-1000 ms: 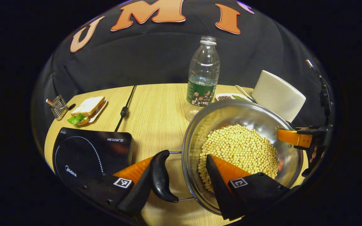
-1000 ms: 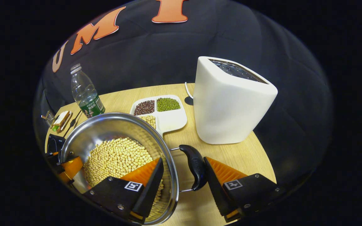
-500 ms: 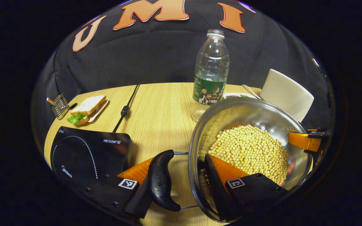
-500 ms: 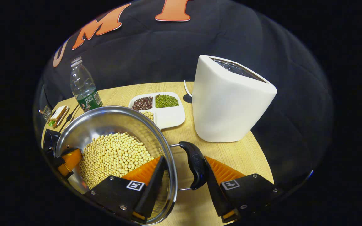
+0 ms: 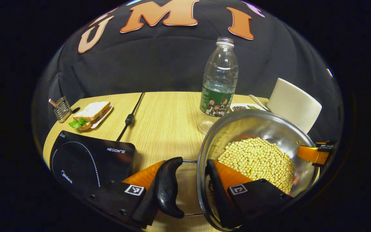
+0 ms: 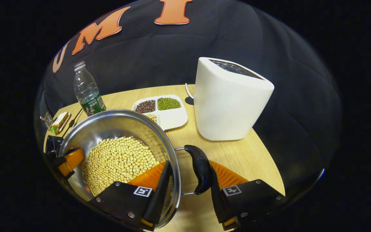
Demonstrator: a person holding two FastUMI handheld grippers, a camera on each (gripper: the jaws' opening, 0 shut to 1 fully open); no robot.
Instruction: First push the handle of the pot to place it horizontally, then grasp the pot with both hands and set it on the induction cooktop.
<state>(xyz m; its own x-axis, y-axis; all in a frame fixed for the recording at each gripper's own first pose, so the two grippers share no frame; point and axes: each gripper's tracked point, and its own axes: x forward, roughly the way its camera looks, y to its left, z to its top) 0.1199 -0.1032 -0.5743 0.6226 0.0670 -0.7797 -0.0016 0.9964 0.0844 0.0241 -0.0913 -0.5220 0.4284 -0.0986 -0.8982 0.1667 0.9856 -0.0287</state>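
The steel pot (image 5: 262,129) of soybeans is clasped at each side: its rim and black handle (image 5: 167,188) are pinched by both jaws.

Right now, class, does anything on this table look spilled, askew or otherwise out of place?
Nothing stands out. The soybeans sit inside the pot, none on the table. The bottle and toaster stand upright, and the bean tray's compartments stay separate.
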